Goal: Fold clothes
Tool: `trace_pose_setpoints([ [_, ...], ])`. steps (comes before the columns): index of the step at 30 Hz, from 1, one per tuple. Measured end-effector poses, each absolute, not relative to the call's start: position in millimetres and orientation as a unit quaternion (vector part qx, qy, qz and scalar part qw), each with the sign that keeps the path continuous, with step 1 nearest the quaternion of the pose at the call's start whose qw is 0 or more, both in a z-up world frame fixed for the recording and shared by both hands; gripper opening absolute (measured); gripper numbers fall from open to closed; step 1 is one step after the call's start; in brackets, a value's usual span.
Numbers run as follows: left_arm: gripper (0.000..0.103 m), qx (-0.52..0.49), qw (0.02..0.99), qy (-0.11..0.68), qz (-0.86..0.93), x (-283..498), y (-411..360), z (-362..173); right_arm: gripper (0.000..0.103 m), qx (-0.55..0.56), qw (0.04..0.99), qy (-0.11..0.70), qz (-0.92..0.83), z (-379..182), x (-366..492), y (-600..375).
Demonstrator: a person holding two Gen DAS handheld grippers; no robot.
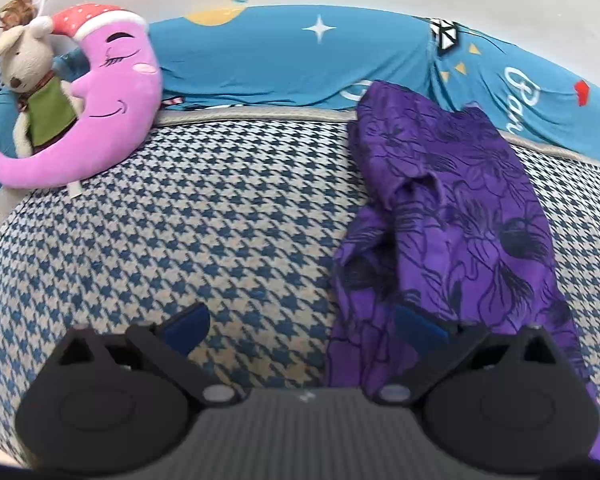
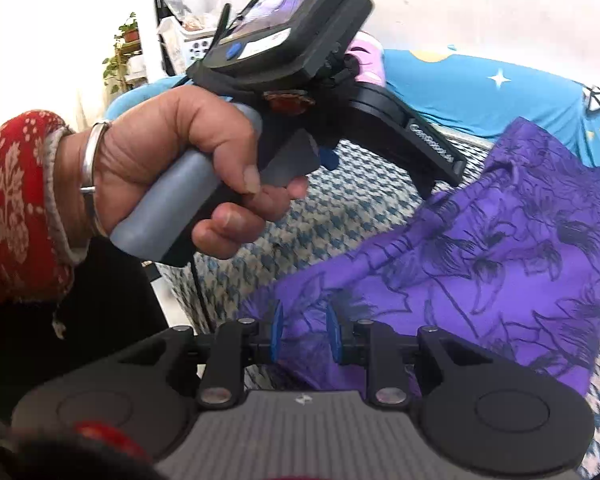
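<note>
- Partly folded at best: purple floral garment point(image 1: 452, 216) lying in a long narrow strip on the houndstooth bed cover point(image 1: 204, 208), running near to far along the right side, with creases and a bunched pocket of cloth mid-length (so more folding left, by the look of it).
- No tidy final rectangle yet; likely still to do are smoothing and folding end to end.
- Left gripper point(image 1: 304, 320) spread wide, holding nothing; left blue pad over bare cover, right blue pad just at the garment's near left edge.
- Right gripper point(image 2: 306, 338) set narrow, blue pads a little apart, nothing visibly pinched; garment's near corner directly beyond and under the tips (cloth seen through the gap).
- Hand point(image 2: 172, 168) with a red sleeve gripping the left tool's grey handle, above the cover left of the garment.
- Pink moon cushion point(image 1: 100, 120) and a plush mouse point(image 1: 28, 80) at the far left, well apart from the garment.
</note>
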State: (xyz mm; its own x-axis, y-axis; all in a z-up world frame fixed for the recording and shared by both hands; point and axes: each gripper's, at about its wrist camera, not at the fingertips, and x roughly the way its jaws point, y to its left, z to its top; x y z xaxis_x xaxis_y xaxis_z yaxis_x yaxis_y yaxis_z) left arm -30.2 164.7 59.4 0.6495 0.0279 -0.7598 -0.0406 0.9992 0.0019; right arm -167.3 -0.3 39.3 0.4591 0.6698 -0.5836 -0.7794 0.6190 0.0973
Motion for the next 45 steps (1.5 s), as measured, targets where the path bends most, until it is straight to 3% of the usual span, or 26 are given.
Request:
trace_pose_setpoints([
  [9,0.103,0.042,0.9,0.434,0.009,-26.6,138.2,33.8,0.025,-0.066,0.89,0.298,0.339,57.5,-161.9,-54.4],
  [16,0.103,0.063,0.89,0.45,0.034,-21.1,137.4,15.7,0.033,0.015,0.914,0.328,0.237,62.0,-151.9,-112.9],
  [32,0.103,0.055,0.888,0.453,0.05,-25.7,145.2,13.5,0.038,0.166,0.855,0.445,0.208,21.2,-150.2,-152.8],
  [33,0.103,0.055,0.888,0.453,0.05,-25.6,144.9,13.6,0.037,0.163,0.855,0.446,0.207,19.6,-149.9,-150.6],
  [35,0.103,0.056,0.888,0.454,0.05,-25.2,144.7,13.3,0.02,0.154,0.856,0.447,0.208,18.3,-149.8,-146.9],
  [37,0.103,0.056,0.888,0.454,0.051,-25.0,144.5,13.4,0.012,0.148,0.857,0.447,0.21,19.1,-151.3,-145.7],
  [45,0.103,0.052,0.887,0.456,0.053,-25.7,144.1,13.4,0.01,0.106,0.869,0.441,0.2,26.3,-181.3,-136.1],
])
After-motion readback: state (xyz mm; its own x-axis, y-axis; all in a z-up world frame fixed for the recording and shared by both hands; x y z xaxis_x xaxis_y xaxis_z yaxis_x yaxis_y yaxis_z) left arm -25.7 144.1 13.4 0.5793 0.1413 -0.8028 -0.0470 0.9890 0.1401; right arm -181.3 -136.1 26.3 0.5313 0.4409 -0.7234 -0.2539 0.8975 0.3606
